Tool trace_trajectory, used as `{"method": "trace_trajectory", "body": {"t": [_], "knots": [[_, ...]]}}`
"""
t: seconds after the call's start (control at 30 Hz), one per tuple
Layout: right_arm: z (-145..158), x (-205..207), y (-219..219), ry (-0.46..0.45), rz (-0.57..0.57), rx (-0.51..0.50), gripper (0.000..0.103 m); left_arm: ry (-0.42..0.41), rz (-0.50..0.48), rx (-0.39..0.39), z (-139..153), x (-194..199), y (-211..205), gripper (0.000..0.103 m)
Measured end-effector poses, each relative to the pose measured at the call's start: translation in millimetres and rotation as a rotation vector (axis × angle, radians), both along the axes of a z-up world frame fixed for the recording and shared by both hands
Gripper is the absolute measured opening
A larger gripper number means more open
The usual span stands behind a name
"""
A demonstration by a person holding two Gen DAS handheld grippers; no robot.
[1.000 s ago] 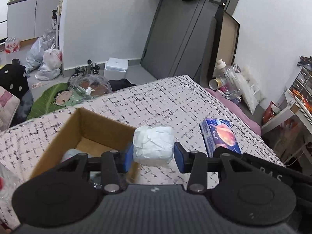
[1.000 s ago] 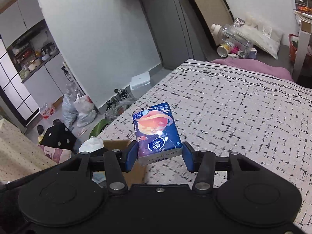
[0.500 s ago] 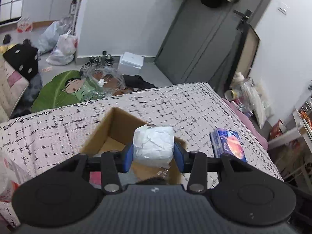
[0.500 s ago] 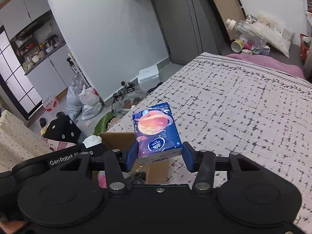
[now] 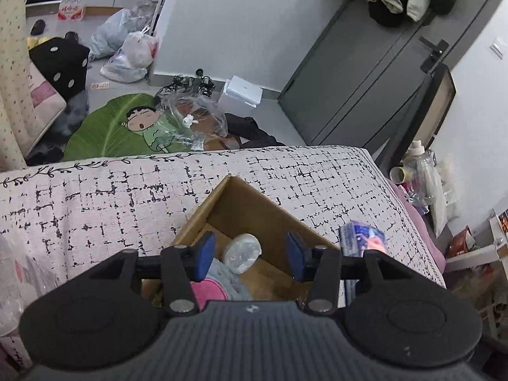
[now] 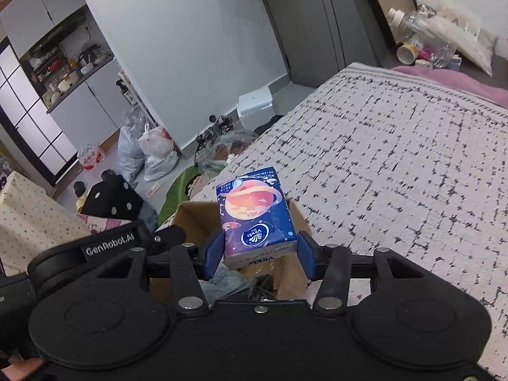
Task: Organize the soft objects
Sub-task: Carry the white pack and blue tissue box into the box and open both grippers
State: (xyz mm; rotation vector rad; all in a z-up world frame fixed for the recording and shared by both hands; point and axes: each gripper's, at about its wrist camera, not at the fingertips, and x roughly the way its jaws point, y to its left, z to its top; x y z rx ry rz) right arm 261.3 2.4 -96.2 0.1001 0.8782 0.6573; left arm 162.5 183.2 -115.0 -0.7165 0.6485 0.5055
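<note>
An open cardboard box sits on the bed. My left gripper hovers over it with its jaws opening and nothing between the blue pads. Below them, a white wrapped packet lies inside the box beside a grey cloth and a pink item. My right gripper is shut on a blue tissue pack with a planet print, held over the same box. In the left wrist view that pack appears blurred just right of the box.
The bed cover is white with a black grid and stretches to the right. On the floor beyond lie a green leaf mat, plastic bags and a white box. Bottles crowd the bed's right side.
My left gripper moved over the box and opened; the white packet left its pads and now lies in the box. My right gripper carried the blue pack over the box.
</note>
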Motion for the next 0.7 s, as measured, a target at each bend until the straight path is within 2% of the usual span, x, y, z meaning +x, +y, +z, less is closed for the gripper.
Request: {"method": "trace_trajectory", "body": {"t": [0.13,0.2,0.37,0.5,0.7], "knots": [[-2,-1,3,0.021,0.016,0.003,0.057,0.009,0.022,0.012,3,-1,2,0.049],[-3,-1,0,0.031,0.006,0.003,0.069,0.018,0.026,0.019,5,-1,2,0.052],[4,-3,-23,0.032,-0.046,0.024,0.075,0.065,0.005,0.056,14,3,-7,0.057],[11,-8,-43,0.039,-0.082,0.055,0.081,0.081,-0.021,0.084,24,-6,-19,0.066],[21,-19,-63,0.041,-0.096,0.077,0.085,0.099,-0.049,0.109,37,-21,-35,0.067]]}}
